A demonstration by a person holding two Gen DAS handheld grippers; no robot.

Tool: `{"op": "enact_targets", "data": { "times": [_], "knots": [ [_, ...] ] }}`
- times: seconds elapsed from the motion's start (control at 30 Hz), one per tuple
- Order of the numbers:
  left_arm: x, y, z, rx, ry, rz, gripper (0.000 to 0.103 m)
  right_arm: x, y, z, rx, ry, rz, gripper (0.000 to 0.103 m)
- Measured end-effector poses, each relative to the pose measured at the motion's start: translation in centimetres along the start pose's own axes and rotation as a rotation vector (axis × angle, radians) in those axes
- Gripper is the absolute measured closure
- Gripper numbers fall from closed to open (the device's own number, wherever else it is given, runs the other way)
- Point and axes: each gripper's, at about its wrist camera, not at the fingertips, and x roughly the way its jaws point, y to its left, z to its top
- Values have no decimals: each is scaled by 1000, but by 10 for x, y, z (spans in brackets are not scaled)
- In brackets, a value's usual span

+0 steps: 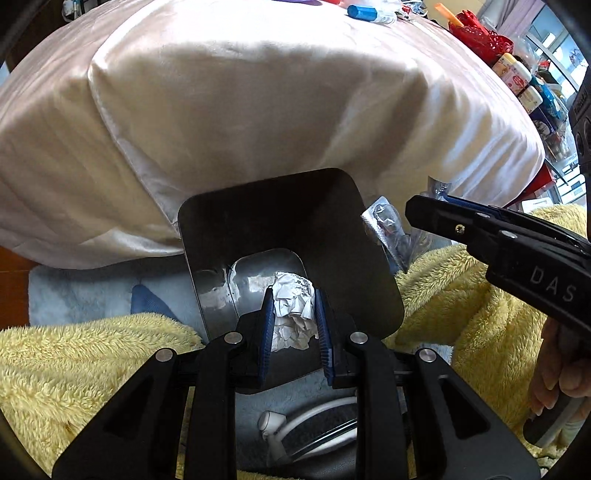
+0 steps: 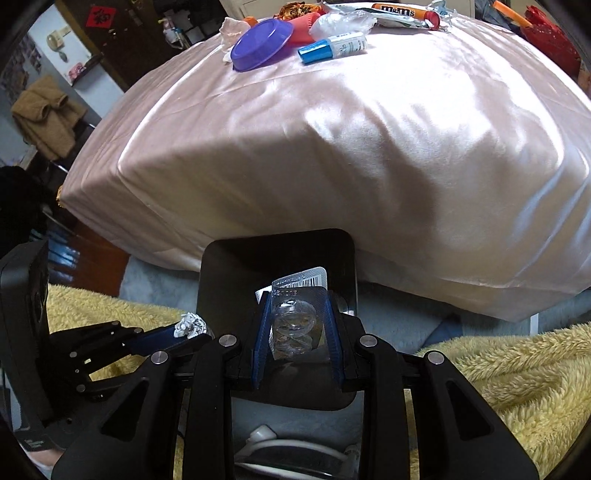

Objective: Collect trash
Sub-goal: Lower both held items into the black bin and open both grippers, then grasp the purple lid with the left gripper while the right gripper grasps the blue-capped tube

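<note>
- Right now, left claw (image 1: 293,317) is clamped on crumpled paper (image 1: 293,308), over the open bin (image 1: 258,221).
- Right claw (image 2: 295,332) is clamped on a clear blister pack (image 2: 293,325), just beside the bin's rim.
- Bin sits on a yellow blanket (image 1: 74,354) w/ a pink pillow (image 1: 240,110) behind it.

We are in a home, in a lived-in room. Near us lies a fluffy yellow blanket (image 2: 517,373), and behind it a surface with a pink satin cloth (image 2: 314,147); far left, a brown garment (image 2: 44,114) hangs by a dark door (image 2: 110,33).
</note>
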Motion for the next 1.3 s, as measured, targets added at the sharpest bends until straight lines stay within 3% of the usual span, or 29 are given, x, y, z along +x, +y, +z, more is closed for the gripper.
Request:
{"op": "enact_targets", "data": {
  "times": [0.07, 0.13, 0.17, 0.2, 0.23, 0.4, 0.57, 0.97, 1.3],
  "knots": [
    [1, 3, 0, -2, 2, 2, 73, 2, 0, 1, 0, 2, 6, 74],
    [2, 2, 1, -4, 5, 4, 72, 1, 0, 1, -1, 2, 7, 73],
    [1, 4, 1, -6, 8, 4, 70, 1, -1, 1, -1, 1, 8, 71],
    [1, 4, 1, -7, 8, 5, 67, 1, -1, 2, 2, -2, 10, 62],
    [0, 5, 0, -8, 8, 8, 63, 0, -2, 2, 5, -5, 12, 55],
    [-5, 6, 2, -5, -7, 40, 43, -7, -7, 7, 22, -26, 6, 51],
    [-21, 12, 6, -2, -48, 108, 14, -26, -17, 18, 47, -78, -26, 43],
    [-76, 25, 46, -6, -173, 141, 10, -74, -37, 71, 24, -212, -115, 39],
    [-75, 19, 93, 17, -190, 138, 10, -37, -16, 122, -88, -235, -125, 39]
  ]
}}
